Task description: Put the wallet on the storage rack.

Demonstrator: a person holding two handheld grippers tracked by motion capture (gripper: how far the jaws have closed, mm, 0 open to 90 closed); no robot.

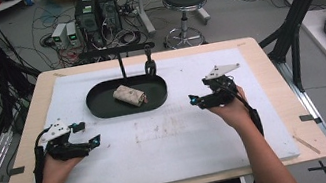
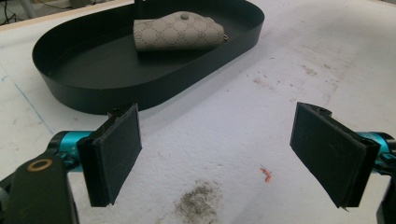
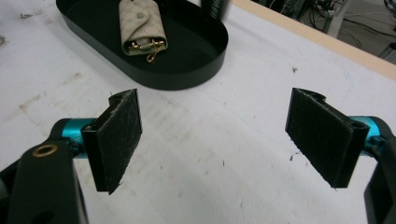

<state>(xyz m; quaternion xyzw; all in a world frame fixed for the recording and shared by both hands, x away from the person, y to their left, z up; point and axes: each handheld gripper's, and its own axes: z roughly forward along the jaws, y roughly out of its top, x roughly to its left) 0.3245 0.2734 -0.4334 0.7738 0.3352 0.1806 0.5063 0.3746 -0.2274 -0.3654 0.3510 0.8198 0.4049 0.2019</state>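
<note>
A beige patterned key pouch [image 1: 128, 95] lies inside a black oval tray [image 1: 103, 108] at the middle back of the white mat. The left gripper view has the pouch [image 2: 177, 31] lying closed with a snap button on top, and the tray's wall [image 2: 140, 88] just ahead. In the right gripper view the pouch [image 3: 140, 25] has gold clips sticking out of its near end. My left gripper [image 1: 88, 135] is open over the mat, left of and nearer than the tray. My right gripper [image 1: 196, 100] is open to the tray's right. Both hold nothing.
A black stand with a hanging clip [image 1: 149, 66] rises behind the tray. The white mat [image 1: 170, 141] covers most of the wooden table [image 1: 307, 142]. A stool [image 1: 184, 0] and computer boxes with cables [image 1: 96, 12] stand on the floor beyond. Dark smudges mark the mat [image 2: 198, 200].
</note>
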